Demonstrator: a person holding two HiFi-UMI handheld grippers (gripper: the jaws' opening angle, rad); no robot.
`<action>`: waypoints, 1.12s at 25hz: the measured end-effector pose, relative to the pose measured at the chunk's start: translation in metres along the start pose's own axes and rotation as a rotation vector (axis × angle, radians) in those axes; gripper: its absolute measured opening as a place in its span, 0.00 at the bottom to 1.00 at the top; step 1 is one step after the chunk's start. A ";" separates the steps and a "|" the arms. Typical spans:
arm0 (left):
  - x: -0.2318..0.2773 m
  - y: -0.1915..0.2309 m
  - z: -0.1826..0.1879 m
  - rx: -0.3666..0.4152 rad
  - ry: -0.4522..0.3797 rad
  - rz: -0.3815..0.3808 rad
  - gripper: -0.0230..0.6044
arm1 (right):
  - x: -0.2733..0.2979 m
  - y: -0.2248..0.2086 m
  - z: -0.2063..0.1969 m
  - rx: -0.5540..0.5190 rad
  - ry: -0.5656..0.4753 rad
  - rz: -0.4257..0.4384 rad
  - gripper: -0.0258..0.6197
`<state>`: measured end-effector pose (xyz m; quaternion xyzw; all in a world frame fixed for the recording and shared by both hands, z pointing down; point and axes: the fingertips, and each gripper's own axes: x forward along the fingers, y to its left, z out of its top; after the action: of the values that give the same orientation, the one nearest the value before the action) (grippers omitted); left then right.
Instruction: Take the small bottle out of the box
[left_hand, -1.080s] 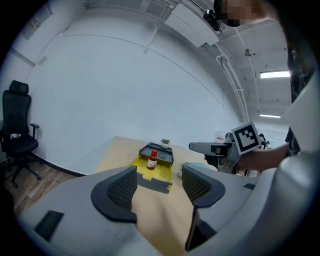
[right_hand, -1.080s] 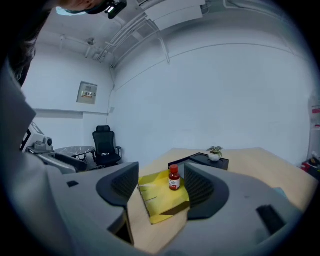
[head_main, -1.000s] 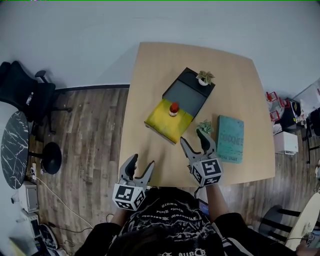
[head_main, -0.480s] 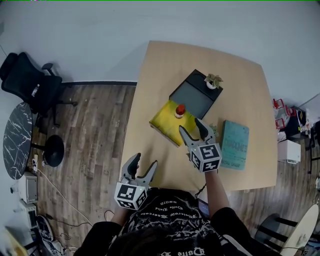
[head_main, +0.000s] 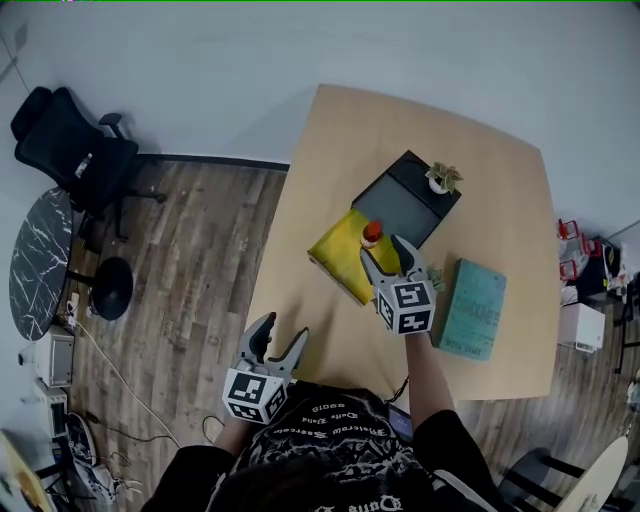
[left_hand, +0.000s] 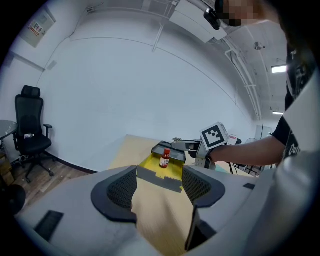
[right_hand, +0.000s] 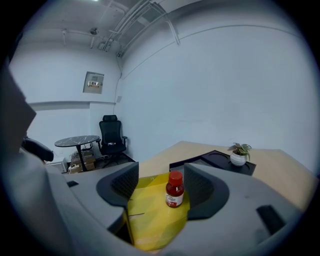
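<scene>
A small bottle (head_main: 371, 233) with a red cap and red contents stands upright in the yellow-lined open box (head_main: 343, 254) on the wooden table. My right gripper (head_main: 392, 256) is open just short of it, and the bottle (right_hand: 174, 189) shows a little beyond the gap of the jaws, nearer the right one. My left gripper (head_main: 280, 344) is open and empty at the table's near edge, far from the box (left_hand: 161, 167); the bottle (left_hand: 164, 158) and the right gripper (left_hand: 192, 145) show ahead of it.
The box's black lid (head_main: 410, 200) lies open behind it with a small potted plant (head_main: 441, 178) on its far corner. A teal book (head_main: 472, 308) lies to the right. Office chair (head_main: 70, 150) and round marble table (head_main: 36, 263) stand on the floor at left.
My right gripper has moved forward and left from beside the teal book to just short of the bottle. The left gripper has stayed at the table's near edge.
</scene>
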<state>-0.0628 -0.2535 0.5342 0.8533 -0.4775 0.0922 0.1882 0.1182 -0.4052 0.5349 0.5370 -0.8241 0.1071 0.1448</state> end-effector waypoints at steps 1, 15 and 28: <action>0.000 0.002 0.000 -0.002 0.001 0.007 0.50 | 0.005 -0.002 -0.003 0.007 0.005 -0.005 0.49; 0.009 0.027 -0.022 -0.016 0.101 0.069 0.50 | 0.072 -0.020 -0.036 0.033 0.081 -0.020 0.49; 0.022 0.030 -0.035 -0.037 0.173 0.046 0.50 | 0.094 -0.036 -0.056 0.059 0.120 -0.064 0.39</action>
<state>-0.0755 -0.2707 0.5811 0.8272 -0.4807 0.1611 0.2424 0.1226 -0.4812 0.6212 0.5598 -0.7928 0.1586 0.1814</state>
